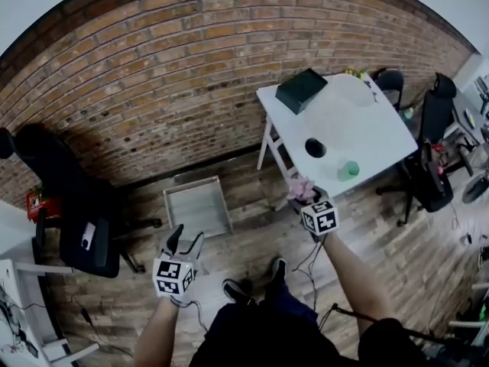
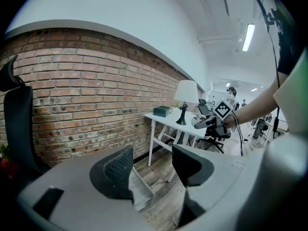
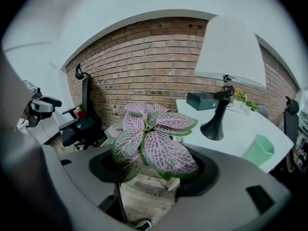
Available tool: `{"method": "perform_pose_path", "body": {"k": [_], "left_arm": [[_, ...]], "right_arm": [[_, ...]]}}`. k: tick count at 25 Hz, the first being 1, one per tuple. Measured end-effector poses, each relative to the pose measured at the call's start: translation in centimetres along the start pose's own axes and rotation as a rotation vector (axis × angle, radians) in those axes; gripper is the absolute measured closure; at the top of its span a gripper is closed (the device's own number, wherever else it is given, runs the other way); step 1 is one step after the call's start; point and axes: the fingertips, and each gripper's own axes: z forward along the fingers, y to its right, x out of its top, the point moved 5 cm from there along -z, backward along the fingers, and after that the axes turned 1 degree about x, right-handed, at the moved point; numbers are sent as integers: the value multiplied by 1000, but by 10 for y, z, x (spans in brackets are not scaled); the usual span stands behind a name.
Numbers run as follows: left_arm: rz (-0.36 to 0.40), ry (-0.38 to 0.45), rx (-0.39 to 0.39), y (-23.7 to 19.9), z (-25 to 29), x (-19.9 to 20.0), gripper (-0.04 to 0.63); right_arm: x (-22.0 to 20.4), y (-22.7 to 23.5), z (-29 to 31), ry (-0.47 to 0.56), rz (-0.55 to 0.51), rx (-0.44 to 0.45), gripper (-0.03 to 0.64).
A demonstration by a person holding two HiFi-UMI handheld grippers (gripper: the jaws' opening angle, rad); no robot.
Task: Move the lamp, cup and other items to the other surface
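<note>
From the head view, the left claw (image 1: pixel 184 241) hangs low over the wooden floor with its jaws apart, near a grey tray (image 1: pixel 197 205) lying on the floor by the brick wall. The right claw (image 1: pixel 306 201) carries a pink-leaved plant (image 1: pixel 299 186) in the air just off the near edge of the white worktop (image 1: pixel 382 140). On that worktop stand a dark box (image 1: pixel 300 90), the lamp (image 1: pixel 315 147) and a green cup (image 1: pixel 348 170); the cup is close to the near edge.

In the left gripper view, the left claw (image 2: pixel 151 170) stands wide with nothing between its jaws. Beyond are the worktop (image 2: pixel 166 119), the lamp (image 2: pixel 185 97), the box (image 2: pixel 161 111) and the right claw (image 2: pixel 207 123).

In the right gripper view, the right claw (image 3: pixel 154 170) is closed around the plant (image 3: pixel 151 143), whose veined leaves hide the place of grip. Behind, the lamp (image 3: pixel 226 66) stands on the worktop (image 3: pixel 240 124) between the box (image 3: pixel 202 100) and the cup (image 3: pixel 258 150).
</note>
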Motion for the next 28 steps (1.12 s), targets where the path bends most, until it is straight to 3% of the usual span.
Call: {"method": "perform_pose_path", "body": {"k": [6, 12, 28], "left_arm": [[-3, -37, -5, 35, 32, 9, 345], [-15, -67, 26, 60, 56, 14, 345], [-10, -72, 52, 92, 83, 29, 345]], "right_arm": [[-32, 76, -3, -17, 123, -69, 312], [-43, 122, 12, -27, 148, -61, 311], [-57, 152, 44, -118, 154, -14, 308]]}}
